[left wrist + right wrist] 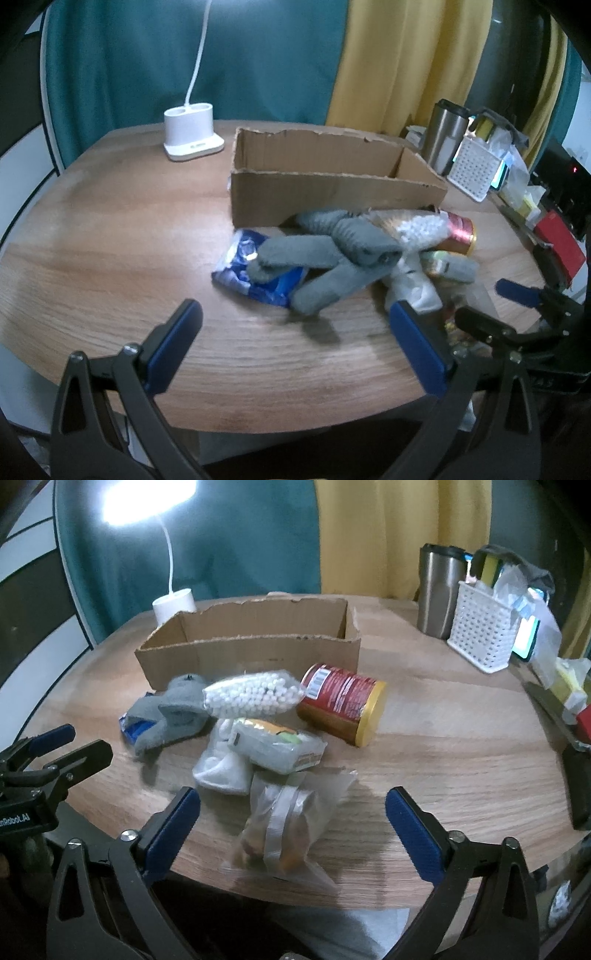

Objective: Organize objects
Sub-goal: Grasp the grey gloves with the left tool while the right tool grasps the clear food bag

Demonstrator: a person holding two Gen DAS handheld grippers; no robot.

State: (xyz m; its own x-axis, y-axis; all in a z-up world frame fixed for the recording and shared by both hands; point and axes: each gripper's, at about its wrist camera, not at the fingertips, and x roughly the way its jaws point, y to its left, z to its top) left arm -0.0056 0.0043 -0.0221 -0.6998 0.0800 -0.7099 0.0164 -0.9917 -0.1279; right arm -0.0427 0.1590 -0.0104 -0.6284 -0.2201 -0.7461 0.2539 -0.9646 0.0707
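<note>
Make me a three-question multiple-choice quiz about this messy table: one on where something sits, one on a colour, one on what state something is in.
1. Where does the red can lie relative to the cardboard box?
A. Inside the box
B. On the table in front of the box
C. Inside the white basket

2. What colour is the glove in the pile?
A. Grey
B. Bright orange
C. Black

3. What state is the right tool in?
A. Clamped on the red can
B. Shut with nothing in it
C. Open, its pads apart on either side of a clear bag

Answers:
1. B, the can lies on its side on the wood, outside the box's front wall.
2. A, its fingers show grey over the blue packet.
3. C, both blue pads stand clear of the bag.
</note>
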